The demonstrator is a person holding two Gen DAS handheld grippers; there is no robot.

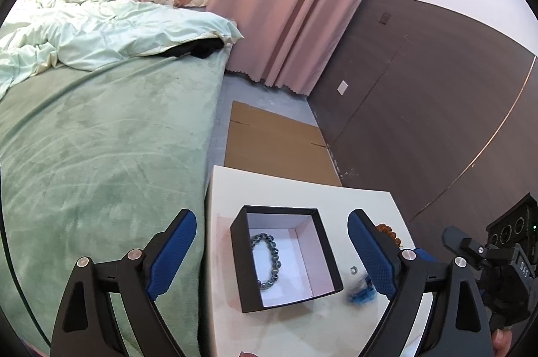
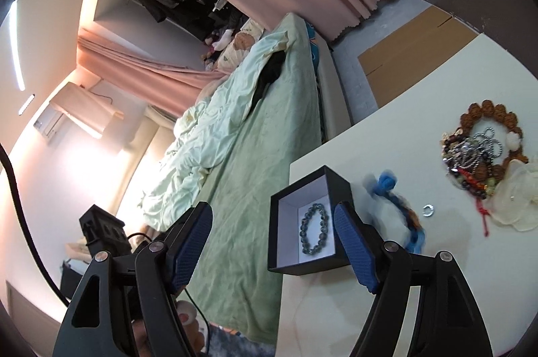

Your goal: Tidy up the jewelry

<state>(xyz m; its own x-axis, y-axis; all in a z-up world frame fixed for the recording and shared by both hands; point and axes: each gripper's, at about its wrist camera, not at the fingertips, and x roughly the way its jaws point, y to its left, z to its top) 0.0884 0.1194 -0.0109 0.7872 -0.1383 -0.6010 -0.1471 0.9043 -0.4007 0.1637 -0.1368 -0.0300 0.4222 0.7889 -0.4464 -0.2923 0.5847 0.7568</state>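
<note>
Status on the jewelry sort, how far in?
Done: one grey bead bracelet lies in the black box. In hand: nothing; left claw and right claw are both open, and a blurred blue piece is on the table. Left: that piece, the small ring and the tangled pile.

A box [image 1: 285, 256] stands on a table [image 1: 302, 189] beside a bed [image 1: 101, 138], with a bead bracelet [image 1: 267, 259] lying inside it. Right of the box lie a cord [image 2: 400, 205] and a small ring [image 2: 428, 210]; farther right sits a heap of jewelry [image 2: 481, 148]. Cardboard [image 1: 275, 142] lies on the floor behind the table.
</note>
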